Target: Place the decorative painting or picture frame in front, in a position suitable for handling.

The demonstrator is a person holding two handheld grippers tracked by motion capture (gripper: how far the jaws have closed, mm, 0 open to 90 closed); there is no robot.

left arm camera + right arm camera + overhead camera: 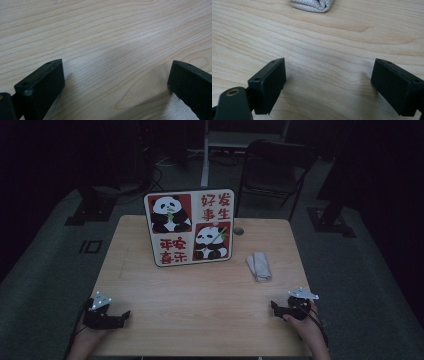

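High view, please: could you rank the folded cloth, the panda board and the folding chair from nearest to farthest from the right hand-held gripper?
From the right hand-held gripper:
1. Folded cloth, just beyond it on the table's right side.
2. Panda board, standing upright at the table's middle, toward the far edge.
3. Folding chair, on the floor beyond the table's far edge.

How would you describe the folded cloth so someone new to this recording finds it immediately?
Start at the wooden table and find the upright panda board standing near its far edge. Just right of the board lies the folded cloth, flat on the wood. It is the one soft, pale grey bundle there, unlike the small dark round thing behind it.
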